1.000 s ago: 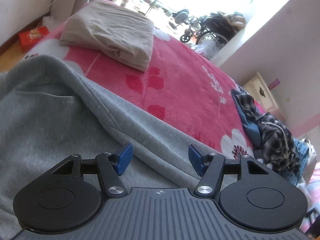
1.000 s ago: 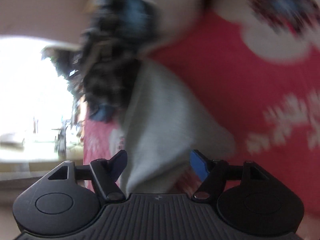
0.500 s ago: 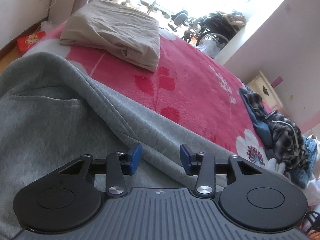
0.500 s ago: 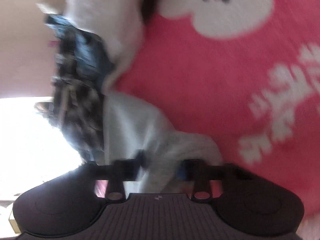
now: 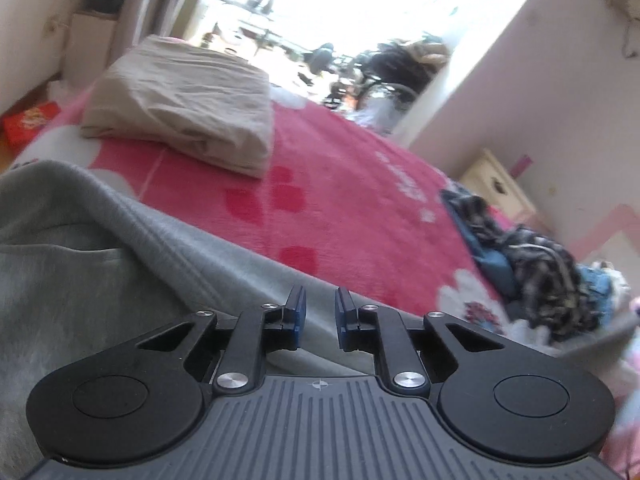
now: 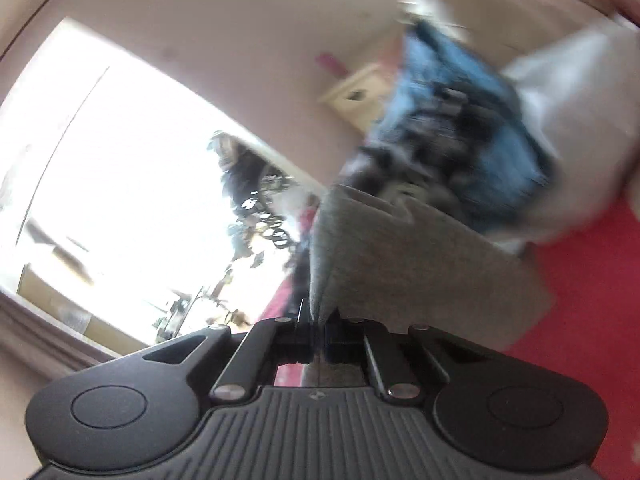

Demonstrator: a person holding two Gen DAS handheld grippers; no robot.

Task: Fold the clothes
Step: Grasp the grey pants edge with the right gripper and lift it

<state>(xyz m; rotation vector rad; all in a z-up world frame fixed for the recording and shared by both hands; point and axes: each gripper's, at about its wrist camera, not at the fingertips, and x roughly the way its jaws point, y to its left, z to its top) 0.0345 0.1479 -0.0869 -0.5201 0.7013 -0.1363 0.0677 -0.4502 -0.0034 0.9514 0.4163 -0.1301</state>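
Two hand-held grippers show, one per wrist view. On the bed (image 5: pixel 360 208), covered by one red blanket with white flowers, lie three lots of clothing, taken from left to right: one grey garment (image 5: pixel 80 280) spread across the near left, one folded beige bundle (image 5: pixel 184 104) further back, and one loose heap of dark checked and blue clothes (image 5: pixel 532 256) at the right edge. The left hand-held gripper (image 5: pixel 320 316) sits low over the grey garment's ribbed edge, its blue pads (image 5: pixel 298 318) drawn close with a narrow gap left between them; whether they pinch the cloth cannot be told. In the blurred right wrist view, the right hand-held gripper (image 6: pixel 318 334) is clamped on a corner of the grey garment (image 6: pixel 400 272), which rises from between the fingers, with the blue and checked heap (image 6: pixel 472 152) beyond it
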